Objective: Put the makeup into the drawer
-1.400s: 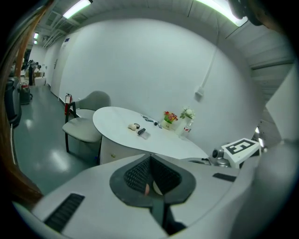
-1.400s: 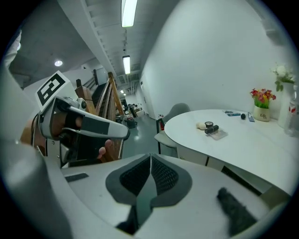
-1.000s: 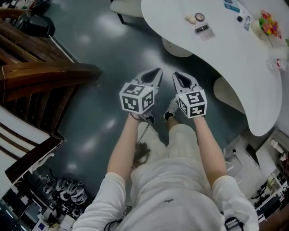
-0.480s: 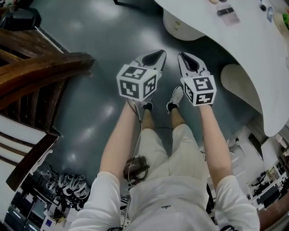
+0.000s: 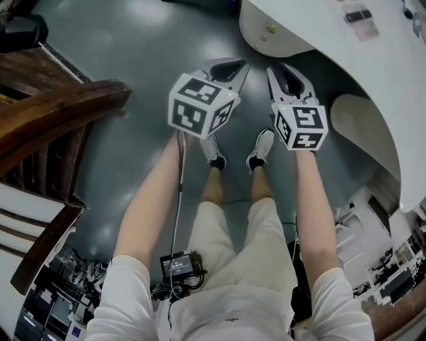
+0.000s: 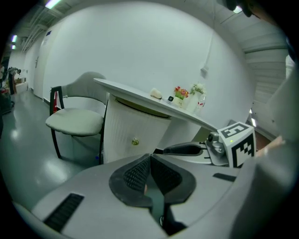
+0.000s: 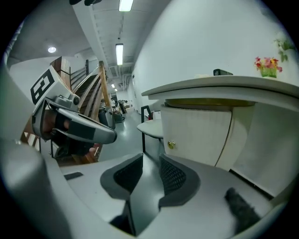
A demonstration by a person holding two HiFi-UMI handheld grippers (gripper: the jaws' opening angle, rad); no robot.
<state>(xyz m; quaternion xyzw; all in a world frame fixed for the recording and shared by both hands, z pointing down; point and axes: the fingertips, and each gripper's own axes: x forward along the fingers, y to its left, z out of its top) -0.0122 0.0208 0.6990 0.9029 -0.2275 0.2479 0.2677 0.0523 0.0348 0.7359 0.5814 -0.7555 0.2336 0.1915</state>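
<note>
— Where's the makeup?
— Small, dark and flat, near the white table's edge, above the shut, gold-knobbed drawer.
— Fingers?
— Left gripper pinched together, right gripper just opening narrowly; nothing between either.

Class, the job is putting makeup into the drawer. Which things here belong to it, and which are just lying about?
Belong: drawer, brass knob, desk, small dark case on the desk (probably makeup).
Lying about: chair, flowers, wooden stairs.
</note>
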